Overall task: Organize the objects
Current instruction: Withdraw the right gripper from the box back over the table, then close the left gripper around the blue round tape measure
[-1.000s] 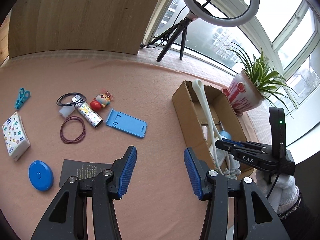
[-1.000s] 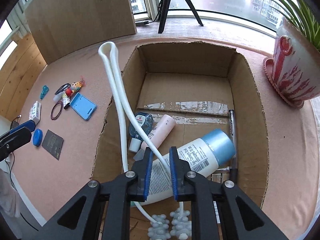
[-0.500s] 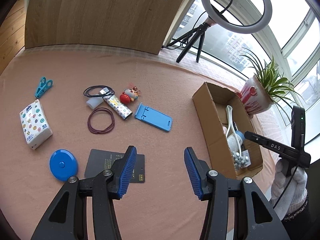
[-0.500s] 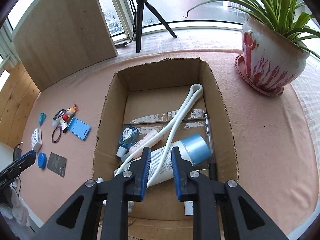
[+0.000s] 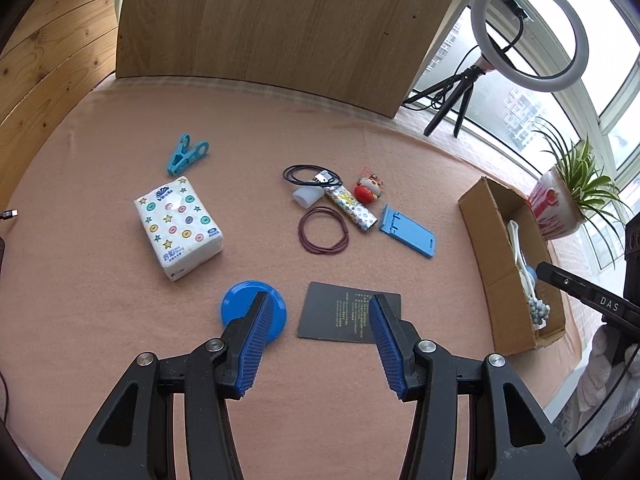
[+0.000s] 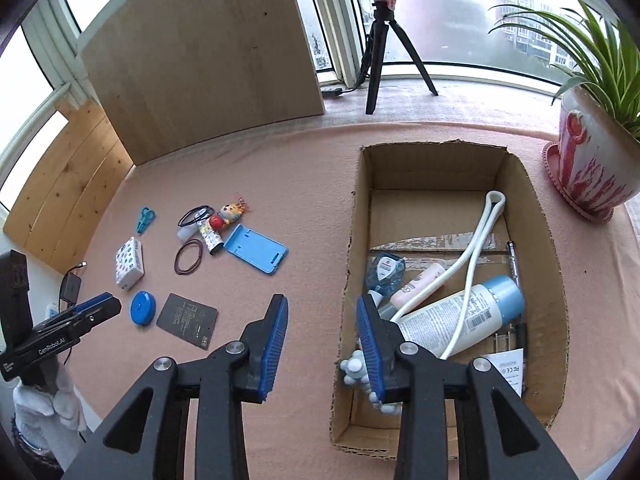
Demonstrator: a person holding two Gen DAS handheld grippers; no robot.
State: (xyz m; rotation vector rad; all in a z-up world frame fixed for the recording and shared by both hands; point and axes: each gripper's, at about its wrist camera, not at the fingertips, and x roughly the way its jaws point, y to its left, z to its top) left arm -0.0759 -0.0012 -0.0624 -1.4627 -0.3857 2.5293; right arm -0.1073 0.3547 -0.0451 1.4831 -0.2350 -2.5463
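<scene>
1. The white looped massager (image 6: 478,252) lies inside the cardboard box (image 6: 560,280), draped over the white bottle with the blue cap (image 6: 464,316), its knobbed ends at the near left corner. A second ago it stood between the right jaws; now nothing is between them.
2. The right gripper (image 6: 322,338) has just been opening its jaws. They stand apart and empty, one to each side of the box's left wall. Judgement: the drop-off is complete.
3. The box also holds a pink tube (image 6: 418,280), a pen (image 6: 513,260) and a blue-topped item beside the tube.
4. The left gripper (image 5: 316,344) has swung away from the box toward the loose items. Its jaws are spread, pinching nothing, hovering above the blue round disc (image 5: 244,308) and the black card (image 5: 344,310).
5. Still on the desk (image 5: 100,320): the tissue pack (image 5: 178,226), teal clip (image 5: 186,154), rubber bands (image 5: 323,231), blue phone stand (image 5: 408,232), patterned tube (image 5: 352,208), figurine (image 5: 366,190) and black cable (image 5: 308,174).
6. Judgement: the disc or the card is the likely next pick; the flat card offers the jaws little edge.
</scene>
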